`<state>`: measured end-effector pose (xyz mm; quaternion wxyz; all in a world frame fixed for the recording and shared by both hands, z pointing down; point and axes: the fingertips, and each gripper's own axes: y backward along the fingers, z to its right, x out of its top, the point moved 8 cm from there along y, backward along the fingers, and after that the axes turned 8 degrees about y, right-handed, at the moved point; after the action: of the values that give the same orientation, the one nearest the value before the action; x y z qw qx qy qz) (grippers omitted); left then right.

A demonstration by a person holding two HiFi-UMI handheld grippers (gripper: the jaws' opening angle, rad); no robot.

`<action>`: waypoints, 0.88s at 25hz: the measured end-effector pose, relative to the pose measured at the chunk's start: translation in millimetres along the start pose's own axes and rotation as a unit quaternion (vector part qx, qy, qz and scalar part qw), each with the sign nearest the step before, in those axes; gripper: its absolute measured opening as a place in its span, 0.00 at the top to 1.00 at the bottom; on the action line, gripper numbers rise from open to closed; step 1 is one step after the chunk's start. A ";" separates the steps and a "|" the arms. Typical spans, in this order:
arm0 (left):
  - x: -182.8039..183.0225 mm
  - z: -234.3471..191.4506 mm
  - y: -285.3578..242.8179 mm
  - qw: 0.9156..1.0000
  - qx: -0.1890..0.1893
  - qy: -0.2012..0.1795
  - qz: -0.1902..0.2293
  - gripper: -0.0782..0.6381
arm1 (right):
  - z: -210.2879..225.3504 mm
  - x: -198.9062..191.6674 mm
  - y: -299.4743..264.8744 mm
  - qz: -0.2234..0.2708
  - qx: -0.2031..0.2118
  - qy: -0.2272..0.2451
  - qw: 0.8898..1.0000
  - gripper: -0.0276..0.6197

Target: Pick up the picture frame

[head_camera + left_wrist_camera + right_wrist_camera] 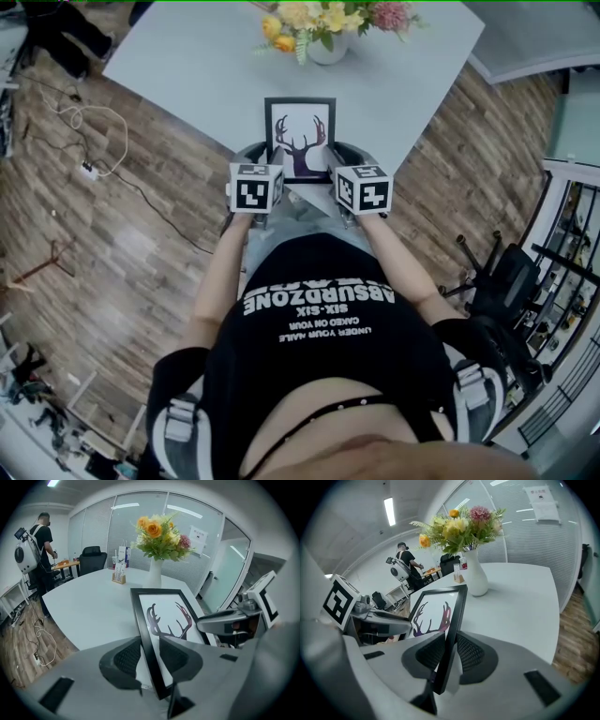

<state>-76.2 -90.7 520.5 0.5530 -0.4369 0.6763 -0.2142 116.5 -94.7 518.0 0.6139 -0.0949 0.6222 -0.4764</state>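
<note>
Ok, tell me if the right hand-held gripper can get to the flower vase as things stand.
Probably not yet: the right hand-held gripper is shut on the picture frame, sharing it with the left hand-held gripper. Otherwise the table up to the flower vase lies bare.

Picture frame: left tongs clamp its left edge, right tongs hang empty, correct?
Not quite. The right tongs are not empty: the right gripper view shows them shut on the right edge of the picture frame. The left tongs do clamp its left edge.
</note>
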 end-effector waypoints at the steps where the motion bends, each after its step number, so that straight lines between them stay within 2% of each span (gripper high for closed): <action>1: 1.5 0.2 3.1 1.000 -0.004 0.001 0.003 0.70 | -1.3 2.3 4.0 0.006 0.002 0.003 1.000 0.82; 22: 34.5 22.1 70.3 0.998 -0.031 -0.032 0.050 0.71 | -13.7 42.4 67.4 0.088 0.024 0.015 0.996 0.82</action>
<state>-80.6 -78.0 440.3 0.5705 -0.4267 0.6853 -0.1510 126.6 -82.4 438.8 0.6457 -0.0182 0.6261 -0.4367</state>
